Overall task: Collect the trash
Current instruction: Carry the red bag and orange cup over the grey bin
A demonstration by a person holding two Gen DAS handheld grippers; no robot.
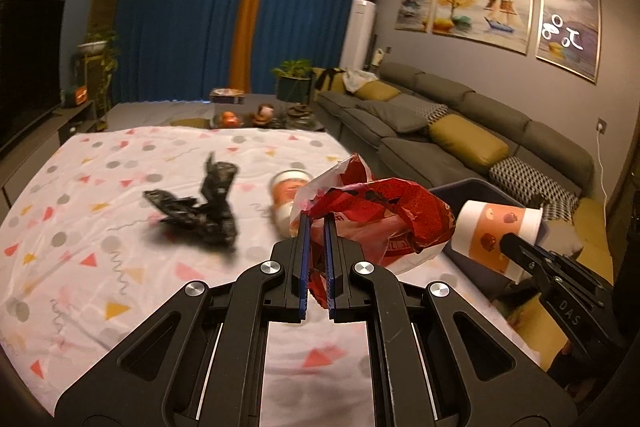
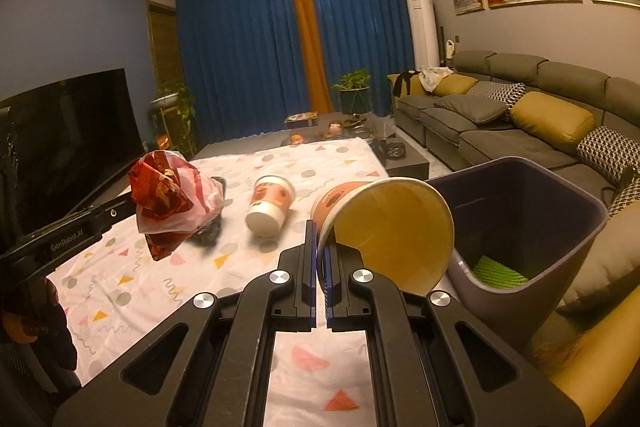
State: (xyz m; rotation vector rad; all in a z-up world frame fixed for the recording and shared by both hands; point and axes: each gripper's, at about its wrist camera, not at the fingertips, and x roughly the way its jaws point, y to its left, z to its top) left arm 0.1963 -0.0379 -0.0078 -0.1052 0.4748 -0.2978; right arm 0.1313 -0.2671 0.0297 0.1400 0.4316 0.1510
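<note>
left gripper [image 1: 316, 227]: clamped on red wrapper [image 1: 380, 215], raised over table [image 1: 120, 227] | right gripper [image 2: 322, 239]: pinching paper cup [image 2: 384, 227] rim, beside bin [image 2: 532, 227] at table's right edge | second cup [image 2: 270, 205], black bag [image 1: 200, 211]: lying mid-table

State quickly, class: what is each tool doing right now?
Left tool: closed on the red wrapper.
Right tool: closed on the paper cup rim.
</note>
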